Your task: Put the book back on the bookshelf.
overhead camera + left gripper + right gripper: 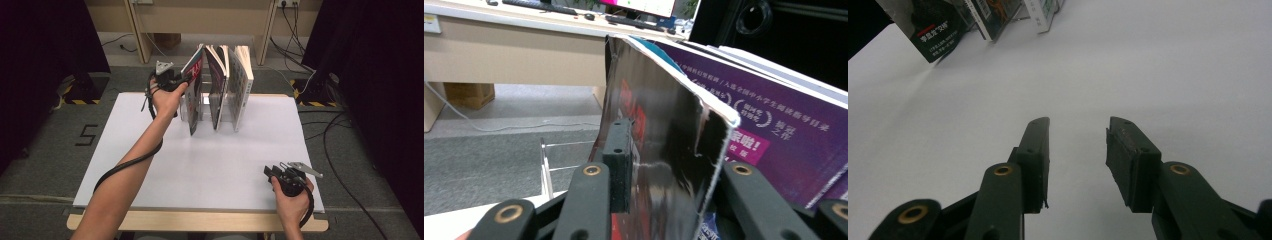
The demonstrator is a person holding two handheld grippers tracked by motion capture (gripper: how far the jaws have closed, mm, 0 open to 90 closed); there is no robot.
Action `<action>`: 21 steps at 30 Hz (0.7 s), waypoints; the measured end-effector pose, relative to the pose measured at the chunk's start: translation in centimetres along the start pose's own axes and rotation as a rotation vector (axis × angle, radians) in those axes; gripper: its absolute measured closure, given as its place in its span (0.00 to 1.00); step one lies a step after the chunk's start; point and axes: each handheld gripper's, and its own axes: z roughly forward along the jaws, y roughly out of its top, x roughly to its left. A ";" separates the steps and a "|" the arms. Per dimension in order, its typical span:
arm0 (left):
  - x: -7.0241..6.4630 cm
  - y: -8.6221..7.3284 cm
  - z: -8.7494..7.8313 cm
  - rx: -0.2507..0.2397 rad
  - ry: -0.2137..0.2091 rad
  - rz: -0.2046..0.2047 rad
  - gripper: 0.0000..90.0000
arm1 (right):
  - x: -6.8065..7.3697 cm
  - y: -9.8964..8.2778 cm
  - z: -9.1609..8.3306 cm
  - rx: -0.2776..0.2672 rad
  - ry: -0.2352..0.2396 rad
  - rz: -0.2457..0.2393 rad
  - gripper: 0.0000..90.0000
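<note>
The leftmost book (194, 90) is standing at the far middle of the white table (150, 170), in the left slot of a clear rack (184, 107), and it is leaning with its top tipping left, toward your left gripper (176, 80). In the left gripper view its glossy black cover (664, 150) is sitting between your two jaws, with the left pad (620, 160) lying against or just off the cover; the jaws are standing partly apart, and they look to be letting go rather than clamping, though you cannot tell whether the right pad is touching the back. If you are releasing it, you should be opening slowly and watching whether the book is settling against the rack or tipping farther left; a soft cover like this is likely bending rather than standing firm. Draw the gripper straight back along the cover's plane so that neither pad is dragging it out of the slot. Beside it, to the right, the purple book (764, 130) and the pale book (241, 85) are standing in their own slots, close enough that a sideways nudge could be knocking them over. Your right gripper (272, 172) is resting at the near right of the table, jaws apart and holding nothing, well away from the books; keep it ready to steady the rack.
</note>
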 end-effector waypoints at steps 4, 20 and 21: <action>-0.1 0.3 0.3 0.024 0.014 -0.012 0.77 | 0.0 0.0 0.1 0.000 0.000 0.000 0.68; -1.5 1.5 2.2 0.137 0.066 -0.012 0.75 | 0.0 0.0 0.2 0.009 0.002 0.004 0.68; -1.6 1.4 2.4 0.153 0.070 -0.009 0.75 | 0.0 0.0 0.1 0.012 0.002 0.004 0.68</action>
